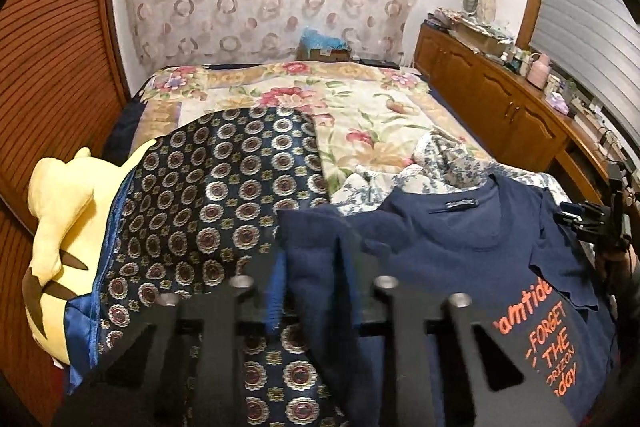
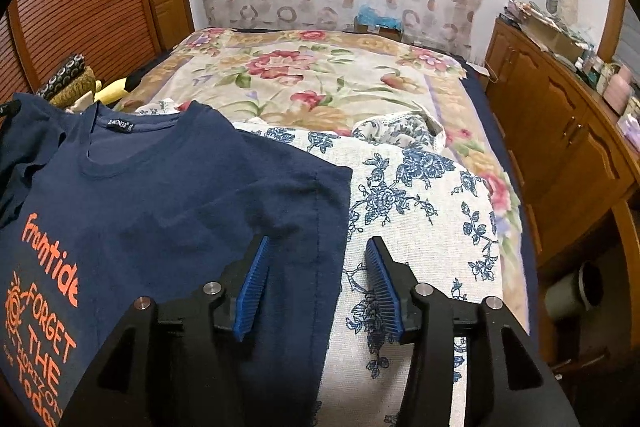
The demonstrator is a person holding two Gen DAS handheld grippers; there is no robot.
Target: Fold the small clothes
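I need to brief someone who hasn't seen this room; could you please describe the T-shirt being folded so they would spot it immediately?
Start at the bed with the floral cover. At its near end lies a white cloth with blue flowers, and the T-shirt lies on its left part. It is the only plain navy piece, with orange lettering on its chest.

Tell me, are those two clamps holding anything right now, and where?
The left gripper pinches the navy T-shirt by a bunched sleeve edge. The right gripper is open, holding nothing.

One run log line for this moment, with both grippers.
stage: fold start | left gripper: shut on navy T-shirt sleeve | right gripper: open over shirt edge | surface: bed
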